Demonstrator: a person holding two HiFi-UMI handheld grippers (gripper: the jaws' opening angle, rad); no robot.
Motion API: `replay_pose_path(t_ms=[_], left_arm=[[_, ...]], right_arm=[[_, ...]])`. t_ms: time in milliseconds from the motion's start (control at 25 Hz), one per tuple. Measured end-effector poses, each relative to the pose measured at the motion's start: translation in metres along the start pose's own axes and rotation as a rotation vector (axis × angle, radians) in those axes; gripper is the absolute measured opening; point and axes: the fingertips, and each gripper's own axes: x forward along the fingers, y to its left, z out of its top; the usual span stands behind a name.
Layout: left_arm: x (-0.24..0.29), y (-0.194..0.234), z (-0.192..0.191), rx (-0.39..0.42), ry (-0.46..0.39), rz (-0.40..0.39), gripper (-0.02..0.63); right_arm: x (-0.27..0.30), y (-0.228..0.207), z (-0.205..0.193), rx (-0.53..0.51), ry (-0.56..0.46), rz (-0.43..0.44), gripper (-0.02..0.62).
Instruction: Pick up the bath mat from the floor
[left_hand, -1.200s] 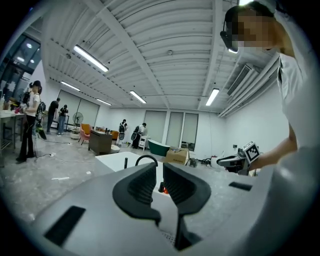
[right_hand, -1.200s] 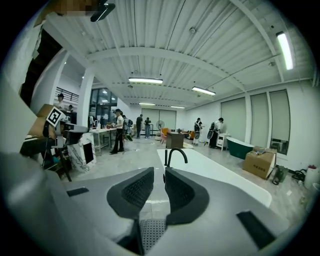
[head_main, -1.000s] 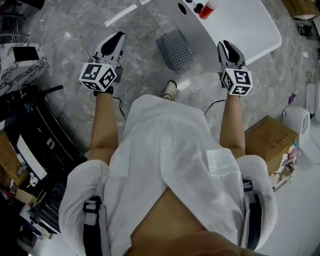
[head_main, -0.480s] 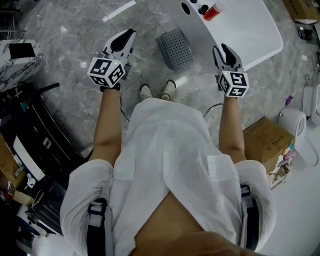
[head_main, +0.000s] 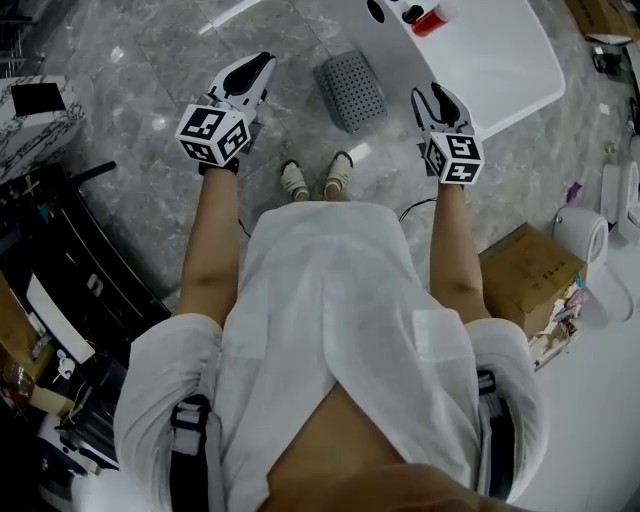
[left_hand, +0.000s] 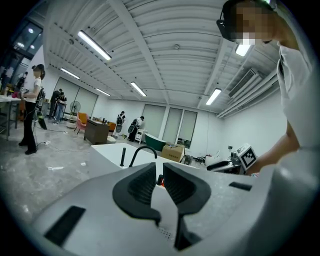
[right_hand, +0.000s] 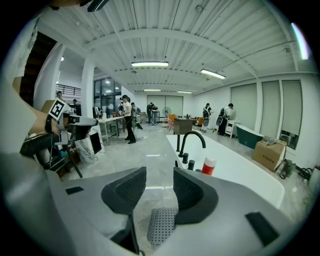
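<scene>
Both shoes (head_main: 293, 182) now show side by side below the shirt hem, where a second ago only one peeped out. The right claw (head_main: 438, 98) has drifted inward toward the bath mat (head_main: 351, 90), and the left claw (head_main: 253, 70) has risen a little.

The mat lies flat on the floor (head_main: 150, 60), between the two claws in the head view and just ahead of the person's toes. Neither claw touches it. The left claw is clenched, its ribbed black pads all but meeting with nothing between them. The right claw's jaws are opening. The mat shows far below through their gap, but they grip nothing.

A bathtub (head_main: 500, 70) stands just beside the mat on the right, its edge close to the mat's far end. On its rim sit a curved black faucet (right_hand: 192, 140), black knobs and a red bottle (head_main: 435, 17) with a white cap. A brown cardboard box (head_main: 530, 265) stands on the floor by the person's right arm. A dark, cluttered rack (head_main: 60, 290) crowds the left side.

The mat is a grey rounded rectangle, dotted all over with rows of small holes or studs. The floor is polished grey stone with pale veins and bright reflections. The tub is glossy white with a smooth, rounded rim. Each claw carries a white cube with black square markers.
</scene>
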Motion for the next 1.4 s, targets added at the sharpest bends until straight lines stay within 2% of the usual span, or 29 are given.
replay_pose_path(t_ms=[480,760,1160,1400], left_arm=[[-0.031,0.029,-0.002,0.002,0.012,0.008,0.049],[-0.030,0.038,0.001,0.014,0.007,-0.014,0.049],[0.008,0.034,-0.025,0.002,0.054,0.000,0.049],[0.038,0.015,-0.050,-0.022,0.061,0.051,0.049]], right_arm=[[0.007,0.030,-0.004,0.000,0.028,-0.008,0.195],[0.017,0.036,-0.011,-0.008,0.050,-0.003,0.200],[0.061,0.006,-0.089,0.042,0.200,0.061,0.260],[0.086,-0.013,-0.155,-0.004,0.339,0.149,0.282]])
